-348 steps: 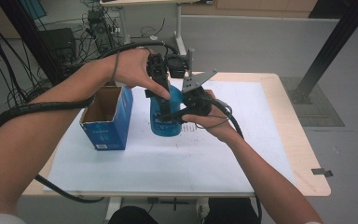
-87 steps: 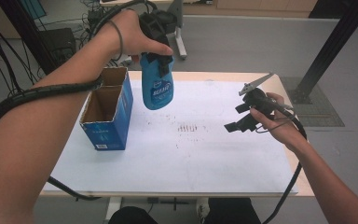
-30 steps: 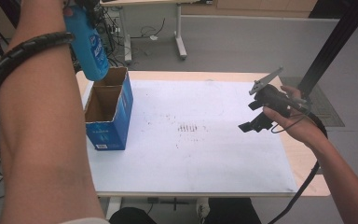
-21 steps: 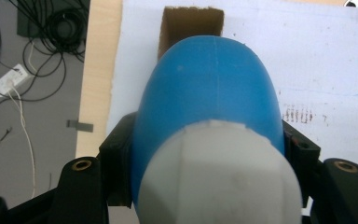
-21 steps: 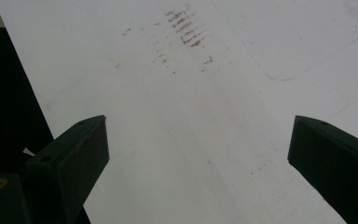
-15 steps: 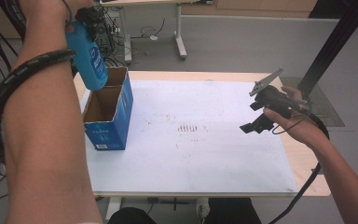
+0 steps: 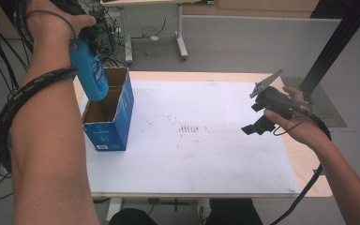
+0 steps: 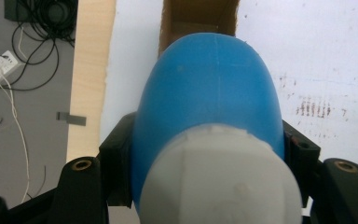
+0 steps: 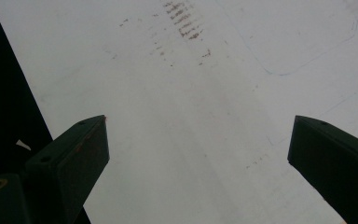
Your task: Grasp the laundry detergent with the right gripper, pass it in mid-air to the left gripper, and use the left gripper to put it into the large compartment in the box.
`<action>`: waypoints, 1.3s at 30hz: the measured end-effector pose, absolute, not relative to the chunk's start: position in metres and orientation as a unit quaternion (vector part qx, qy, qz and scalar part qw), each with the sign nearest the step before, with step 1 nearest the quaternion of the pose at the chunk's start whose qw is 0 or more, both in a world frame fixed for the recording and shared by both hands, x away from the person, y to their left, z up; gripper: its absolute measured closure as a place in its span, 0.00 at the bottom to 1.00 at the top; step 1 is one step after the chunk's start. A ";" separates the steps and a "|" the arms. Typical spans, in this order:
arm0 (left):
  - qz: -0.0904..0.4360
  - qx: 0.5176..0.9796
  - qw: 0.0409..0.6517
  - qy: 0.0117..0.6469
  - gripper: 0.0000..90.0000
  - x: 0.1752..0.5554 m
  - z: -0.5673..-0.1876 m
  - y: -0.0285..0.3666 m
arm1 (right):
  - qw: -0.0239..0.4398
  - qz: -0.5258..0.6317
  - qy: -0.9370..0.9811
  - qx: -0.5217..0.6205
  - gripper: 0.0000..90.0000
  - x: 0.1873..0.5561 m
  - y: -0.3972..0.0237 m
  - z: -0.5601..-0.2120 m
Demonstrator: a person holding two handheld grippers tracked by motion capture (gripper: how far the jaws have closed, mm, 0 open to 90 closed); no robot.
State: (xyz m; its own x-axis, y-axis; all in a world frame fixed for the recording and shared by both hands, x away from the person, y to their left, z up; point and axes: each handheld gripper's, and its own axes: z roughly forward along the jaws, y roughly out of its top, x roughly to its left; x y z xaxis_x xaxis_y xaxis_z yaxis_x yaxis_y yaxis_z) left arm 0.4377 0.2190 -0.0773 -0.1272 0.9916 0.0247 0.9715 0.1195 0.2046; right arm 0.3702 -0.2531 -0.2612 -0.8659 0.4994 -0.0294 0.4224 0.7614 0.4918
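Clamped tight on the blue bottle (image 8: 205,107), the left gripper's (image 8: 205,149) black jaws press its sides just behind the pale cap (image 8: 219,177), low in the left gripper view. Beyond the bottle's rounded base, at the top centre of that view, sits the open mouth of the cardboard box (image 8: 198,18), right in line. From the high view the bottle (image 7: 90,70) hangs cap-up in the upper left of the frame, its base at the box's (image 7: 108,112) rim, not yet down inside. So the pick-up looks done and the carry nearly so; what's left, I'd judge, is the lowering into the box and the release. Over at the right of the high view, the right gripper (image 7: 255,126) hovers above the white table sheet (image 7: 206,154), well apart from the box. Its own view shows the jaws spread wide with nothing between them, just the scuffed sheet (image 9: 191,116) beyond.
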 end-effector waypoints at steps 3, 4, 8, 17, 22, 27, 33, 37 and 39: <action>0.085 0.658 0.058 0.746 0.41 0.439 -0.085 0.220 | 0.079 0.239 0.936 0.245 0.06 0.371 -0.252 -0.263; 0.084 0.658 0.058 0.746 0.41 0.439 -0.087 0.220 | 0.079 0.238 0.936 0.245 0.06 0.371 -0.251 -0.263; 0.078 0.658 0.060 0.746 0.41 0.439 -0.096 0.221 | 0.078 0.237 0.937 0.244 0.06 0.371 -0.249 -0.264; 0.076 0.664 0.054 0.742 0.41 0.440 -0.120 0.223 | 0.076 0.236 0.938 0.241 0.06 0.371 -0.246 -0.267; 0.073 0.665 0.058 0.741 0.41 0.441 -0.133 0.223 | 0.078 0.237 0.939 0.238 0.06 0.371 -0.244 -0.267; 0.073 0.669 0.054 0.737 0.41 0.443 -0.146 0.222 | 0.075 0.235 0.939 0.238 0.06 0.372 -0.242 -0.270; 0.071 0.671 0.054 0.736 0.41 0.444 -0.166 0.222 | 0.075 0.232 0.940 0.238 0.06 0.372 -0.241 -0.272; 0.068 0.672 0.052 0.735 0.41 0.445 -0.183 0.222 | 0.075 0.231 0.940 0.240 0.06 0.374 -0.241 -0.273; 0.066 0.672 0.051 0.736 0.41 0.445 -0.191 0.222 | 0.074 0.231 0.940 0.242 0.06 0.374 -0.241 -0.274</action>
State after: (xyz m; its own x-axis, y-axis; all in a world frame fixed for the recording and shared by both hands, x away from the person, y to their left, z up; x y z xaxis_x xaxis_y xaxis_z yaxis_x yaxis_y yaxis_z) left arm 0.4453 0.2222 -0.1906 -0.0909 0.9958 0.0126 0.9823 0.0876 0.1655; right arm 0.3742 -0.2413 -0.2741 -0.8722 0.4885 -0.0265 0.4205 0.7763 0.4697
